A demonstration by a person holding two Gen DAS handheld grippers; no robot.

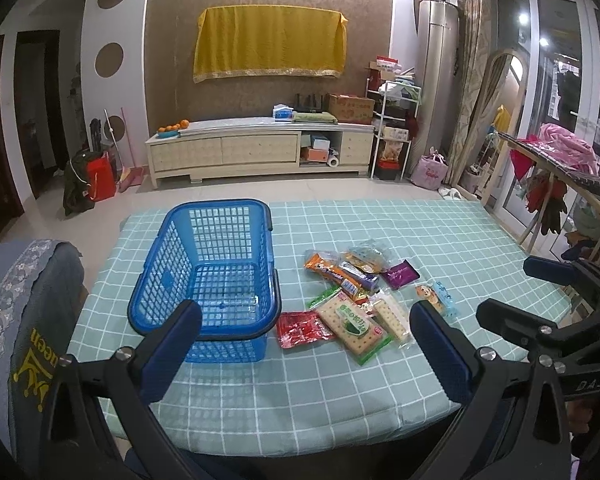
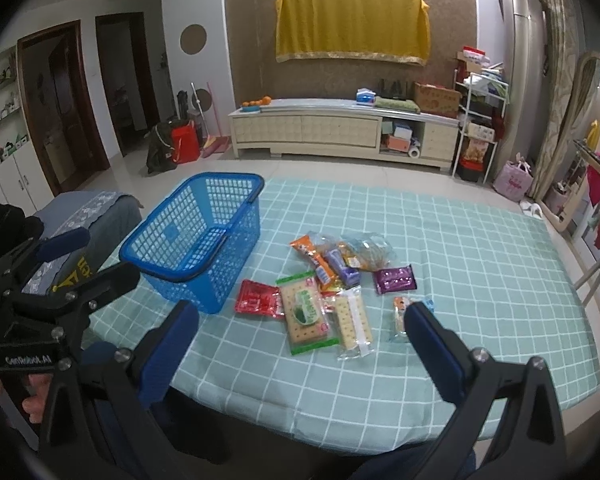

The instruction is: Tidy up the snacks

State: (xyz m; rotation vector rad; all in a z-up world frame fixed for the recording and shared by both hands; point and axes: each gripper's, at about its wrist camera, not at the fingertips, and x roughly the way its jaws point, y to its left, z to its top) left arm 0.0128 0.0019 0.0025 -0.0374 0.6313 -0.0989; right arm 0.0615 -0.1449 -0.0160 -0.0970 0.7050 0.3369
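Both grippers, left (image 1: 306, 330) and right (image 2: 302, 330), gape empty; snacks (image 2: 324, 292) lie beside empty basket (image 2: 196, 240), awaiting loading.

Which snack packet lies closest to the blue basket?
The red packet, leftmost of the pile, lies beside the basket; all the other snacks lie farther right.

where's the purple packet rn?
In both views, the shiny purple foil snack packet lies on the checked tablecloth at the pile's right edge, beside the purple-wrapped bar.
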